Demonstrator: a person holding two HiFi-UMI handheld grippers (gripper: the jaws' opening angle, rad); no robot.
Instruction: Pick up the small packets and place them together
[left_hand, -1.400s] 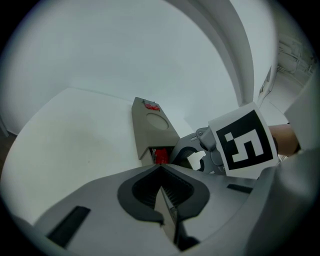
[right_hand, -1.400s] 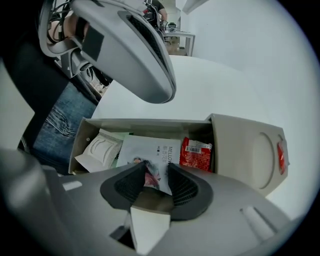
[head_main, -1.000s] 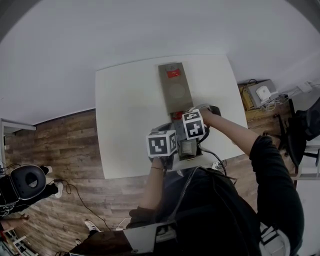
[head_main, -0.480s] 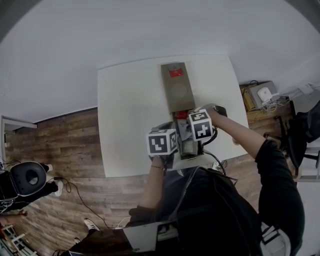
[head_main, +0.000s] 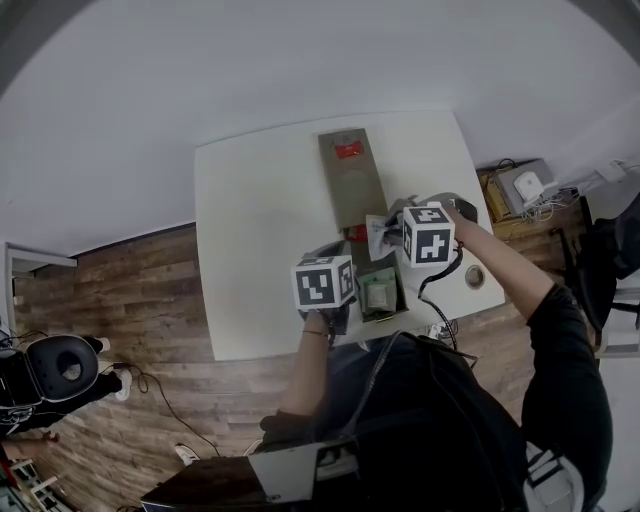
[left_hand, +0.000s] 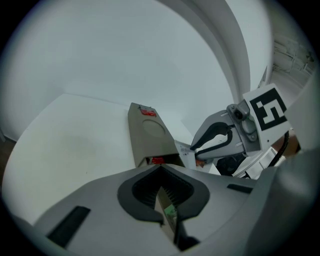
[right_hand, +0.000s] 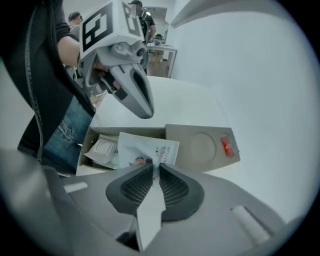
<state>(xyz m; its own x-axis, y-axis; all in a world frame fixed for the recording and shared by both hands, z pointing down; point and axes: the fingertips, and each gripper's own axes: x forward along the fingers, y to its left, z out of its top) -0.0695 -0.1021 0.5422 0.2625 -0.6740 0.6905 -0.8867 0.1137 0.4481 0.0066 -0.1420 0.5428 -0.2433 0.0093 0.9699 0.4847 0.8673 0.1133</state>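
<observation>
Right gripper view shows the right tool (right_hand: 156, 169), whose jaws have just been closing, clamped on a packet (right_hand: 149, 147) over the box (right_hand: 127, 132), the left tool (left_hand: 161, 172) pinching the box wall; the packet seems light and floppy, best held by its sealed edge.

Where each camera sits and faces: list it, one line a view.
Head view: on the person's head, facing steeply down at the table; both arms show.
Left gripper view: on the left hand-held gripper, looking along jaws shut on the box wall.
Right gripper view: on the right hand-held gripper, looking down along jaws just closed on a packet.
Shared: all show the lid; each gripper view shows the other hand-held gripper.
</observation>
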